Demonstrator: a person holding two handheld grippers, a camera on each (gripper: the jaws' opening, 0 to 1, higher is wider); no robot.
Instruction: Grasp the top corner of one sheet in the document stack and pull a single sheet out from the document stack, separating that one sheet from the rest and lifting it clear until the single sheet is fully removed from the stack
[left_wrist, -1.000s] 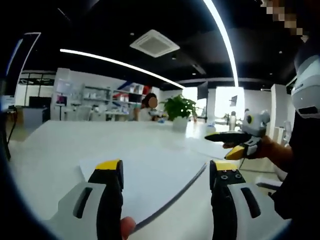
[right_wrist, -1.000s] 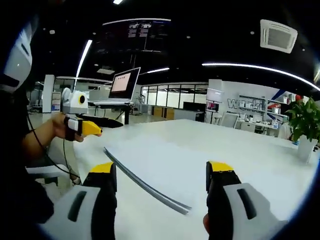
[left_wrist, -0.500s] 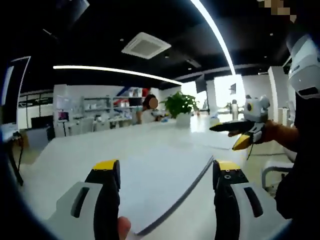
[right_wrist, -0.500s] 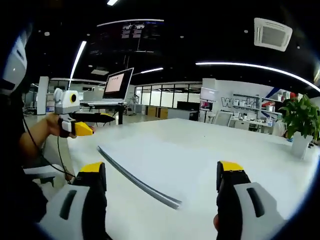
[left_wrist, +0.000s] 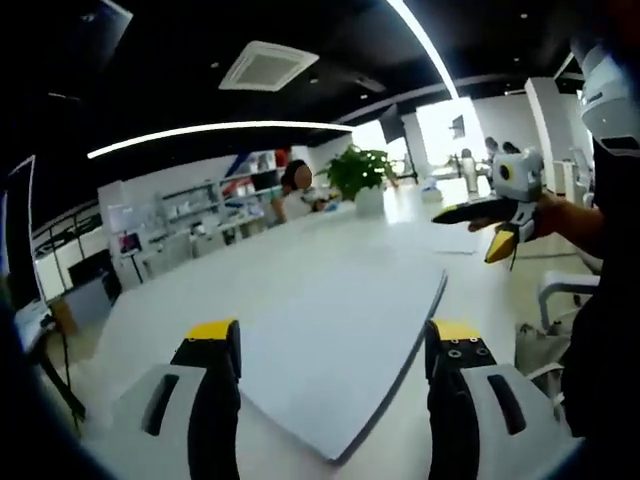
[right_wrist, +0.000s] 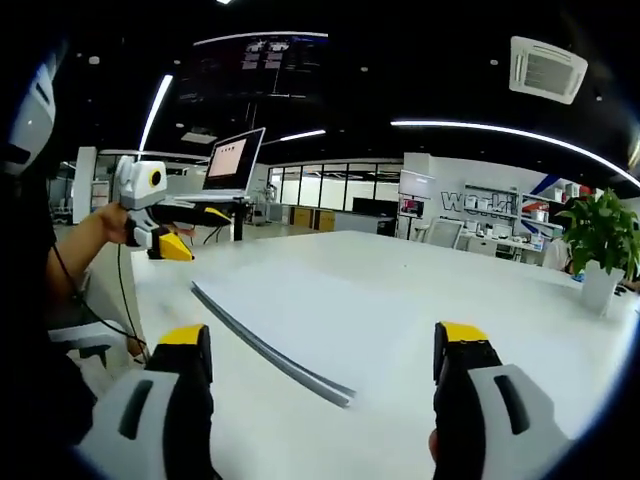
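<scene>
1. The left gripper (left_wrist: 332, 340) has its yellow-tipped jaws spread wide, with nothing between them — it hangs above the document stack (left_wrist: 335, 335) without touching it.
2. The right gripper (right_wrist: 322, 345) also has its jaws held well apart and grips nothing; the stack's dark edge runs across the desk between them.
3. In the left gripper view, the right gripper is seen at the right in a person's hand (left_wrist: 545, 215), raised over the desk's side edge.
4. In the right gripper view, the left gripper is seen at the left, held above the desk's near corner.
5. The stack lies flat on the white desk (right_wrist: 450, 290), near the edge closest to the person.
6. A potted plant (right_wrist: 600, 240) stands toward the desk's far edge — well apart from the stack.
7. A laptop (right_wrist: 232, 165) sits open on a stand beyond the desk.
</scene>
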